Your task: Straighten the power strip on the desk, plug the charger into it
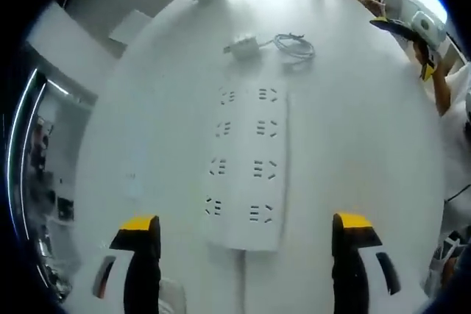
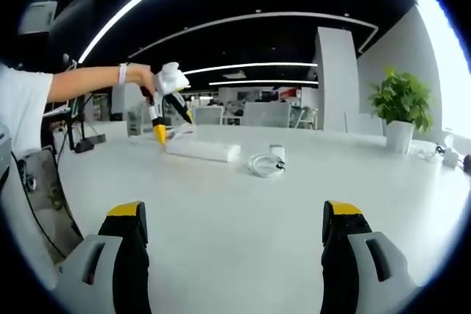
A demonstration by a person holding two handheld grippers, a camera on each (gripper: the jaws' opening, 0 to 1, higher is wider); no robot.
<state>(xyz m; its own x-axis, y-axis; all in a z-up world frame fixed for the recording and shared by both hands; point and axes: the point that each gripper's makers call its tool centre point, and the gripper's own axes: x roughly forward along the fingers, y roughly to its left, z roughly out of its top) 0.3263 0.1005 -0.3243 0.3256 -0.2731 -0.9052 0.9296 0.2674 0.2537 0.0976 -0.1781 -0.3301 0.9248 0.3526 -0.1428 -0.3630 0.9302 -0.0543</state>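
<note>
My left gripper (image 1: 246,237) hangs with jaws spread wide above the near end of the long white plastic power strip (image 1: 245,167), apparently ready to straighten it. Beyond its far end lies the white cube charger (image 1: 242,44) with its coiled cable (image 1: 295,45). My right gripper (image 2: 234,229), jaws parted and empty, waits over the glossy white desk (image 2: 221,211), which carries a potted green plant (image 2: 401,112) near its far edge in an open-plan office.

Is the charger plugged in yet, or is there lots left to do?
Not yet. The power strip lies flat on the desk, and whether it's straightened I can't tell. The charger and its coiled cable sit beyond it, unplugged. Both hand-held grippers, left and right, are open and empty, so picking up and plugging remain.
</note>
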